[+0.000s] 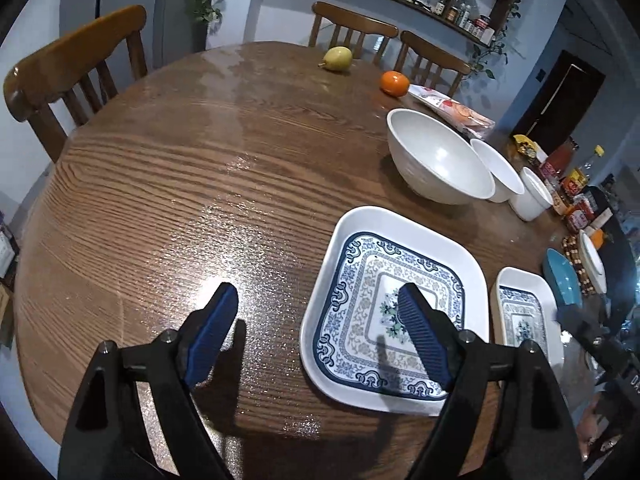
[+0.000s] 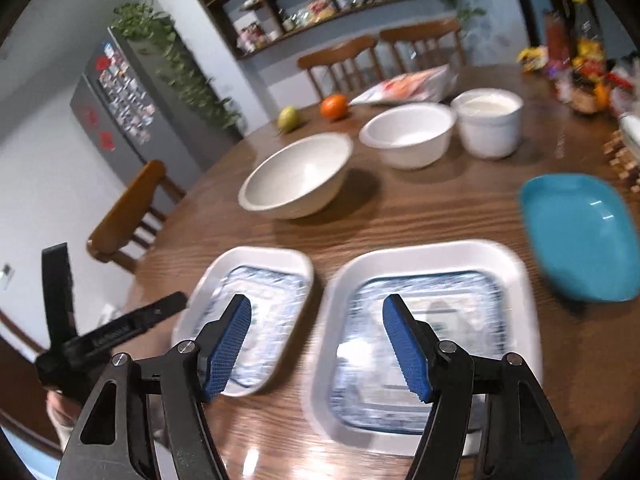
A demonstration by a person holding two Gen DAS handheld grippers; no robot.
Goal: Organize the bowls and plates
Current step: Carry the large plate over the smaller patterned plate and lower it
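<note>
Plates (image 1: 394, 312) side by side on table (image 1: 180, 184), bowls (image 1: 436, 160) lined up beyond. Both grippers (image 2: 316, 344) spread apart, empty, hovering above plates; right one nearer smaller plate (image 1: 524, 312).

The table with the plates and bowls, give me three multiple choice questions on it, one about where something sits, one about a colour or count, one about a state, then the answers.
1. Where is the orange?
A. inside a bowl
B. on the bare table beyond the bowls
C. on a patterned plate

2. How many white bowls stand in the row?
A. three
B. one
C. five

3. What is the left gripper doing?
A. clamping a bowl
C. gripping the blue dish
B. open, holding nothing

Answers: 1 B, it lies on wood near the pear. 2 A, large bowl, middle bowl, small bowl. 3 B, only table and the large patterned plate show between its fingers.
</note>
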